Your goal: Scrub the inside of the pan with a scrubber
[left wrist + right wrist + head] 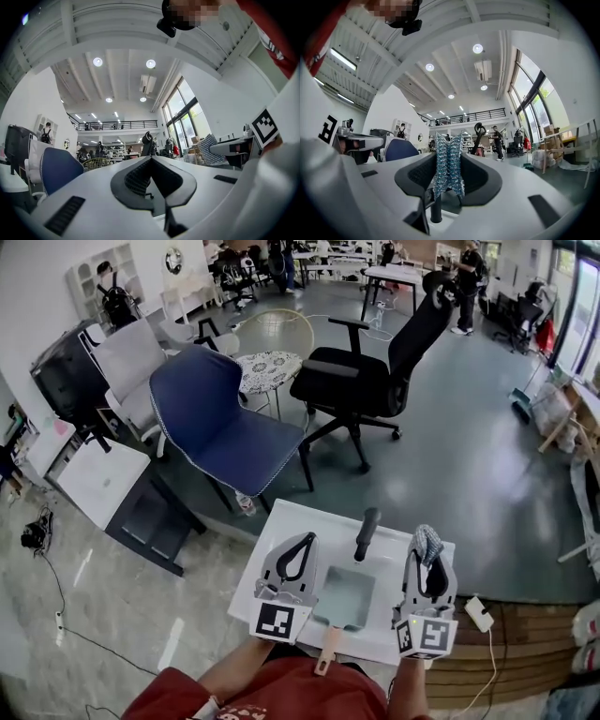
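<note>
A square pan (pixel 344 596) with a pale teal inside lies on the small white table (pixel 281 532), its wooden handle (pixel 327 652) pointing back at me. My left gripper (pixel 307 540) hovers over the pan's left side, tilted up and shut on nothing; its jaws (pixel 151 161) meet at the tip. My right gripper (pixel 427 545) is raised over the pan's right side, shut on a silvery-blue mesh scrubber (pixel 448 164), which also shows as a grey wad (pixel 427 540). Neither gripper touches the pan.
A black stick-like handle (pixel 366 533) lies on the table just beyond the pan. A white plug (pixel 478 612) sits on the wooden ledge at right. A blue chair (pixel 211 418) and a black office chair (pixel 375 371) stand beyond the table.
</note>
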Demonstrator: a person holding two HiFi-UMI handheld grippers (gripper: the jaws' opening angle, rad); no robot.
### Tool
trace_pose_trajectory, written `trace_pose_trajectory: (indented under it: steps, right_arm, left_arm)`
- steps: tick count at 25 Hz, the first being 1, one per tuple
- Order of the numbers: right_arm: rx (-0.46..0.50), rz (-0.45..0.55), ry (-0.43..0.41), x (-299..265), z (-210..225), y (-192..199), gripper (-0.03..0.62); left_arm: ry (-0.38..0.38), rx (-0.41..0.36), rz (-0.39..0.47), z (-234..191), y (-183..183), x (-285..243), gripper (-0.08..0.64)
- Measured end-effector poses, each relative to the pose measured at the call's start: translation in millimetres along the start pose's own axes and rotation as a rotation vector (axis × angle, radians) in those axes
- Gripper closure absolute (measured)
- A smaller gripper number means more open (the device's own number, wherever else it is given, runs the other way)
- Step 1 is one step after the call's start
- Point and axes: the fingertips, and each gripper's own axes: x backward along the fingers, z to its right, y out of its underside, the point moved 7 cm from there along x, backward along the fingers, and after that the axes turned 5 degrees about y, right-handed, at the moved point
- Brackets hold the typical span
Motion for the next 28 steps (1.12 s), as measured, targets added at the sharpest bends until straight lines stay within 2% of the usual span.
trace_pose_trajectory:
  steps: [9, 19, 24, 28]
  right_arm:
    - [0.032, -0.024, -0.012, -8, -1, 4, 0.423]
    - [0.075, -0.141, -0.078, 4, -8, 34, 0.423]
    - [0.110, -0.268, -0.167, 10, -20, 61, 0.425]
    - [0.195, -0.368, -0.308, 14, -32, 89, 0.425]
  left_arm:
    - [0.000, 0.018, -0.001, -3, 12, -7, 0.548]
    - [-0.014, 0.035, -0.068, -1, 40, 6, 0.548]
    - [-0.008, 0.061, -0.127, 1, 62, 15, 0.548]
    - [0.008, 0.095, -0.168, 4, 79, 24, 0.548]
